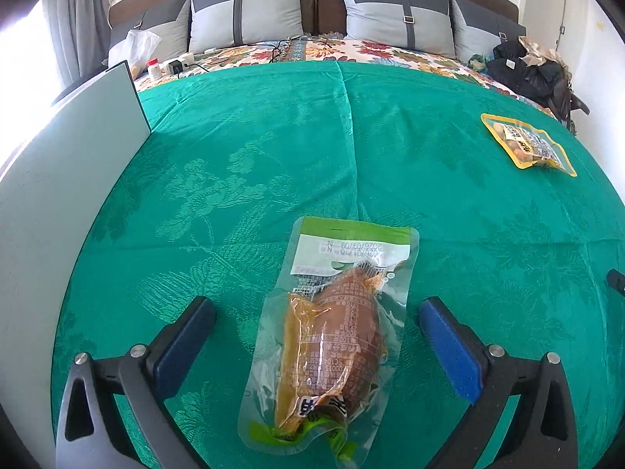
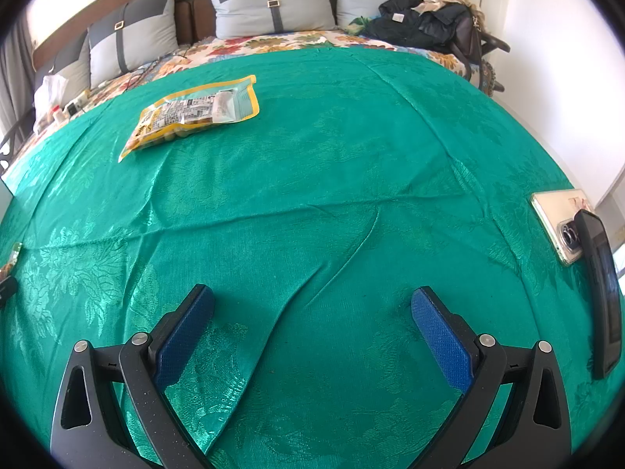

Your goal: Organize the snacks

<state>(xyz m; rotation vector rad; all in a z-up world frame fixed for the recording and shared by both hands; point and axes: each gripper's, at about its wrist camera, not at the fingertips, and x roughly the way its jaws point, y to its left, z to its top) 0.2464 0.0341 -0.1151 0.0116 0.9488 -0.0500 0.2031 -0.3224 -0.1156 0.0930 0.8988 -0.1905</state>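
We see the clear plastic pouch with green ends and a brown filling [image 1: 332, 336] lying flat on the green patterned bedspread [image 1: 449, 195], long axis running away from us, between our left gripper's [image 1: 317, 308] wide-spread, untouching jaws. Our right gripper [image 2: 312, 305] gapes wide over bare cloth.

Glossy clear plastic snack pouch [image 1: 332, 336] lies on a shiny, woven green cloth [image 1: 390, 156]; blue pads [image 1: 449, 351] look rough.

Sunlit white-walled bedroom [image 1: 586, 39]; green-covered bed [image 1: 273, 136], grey pillows [image 1: 250, 15].
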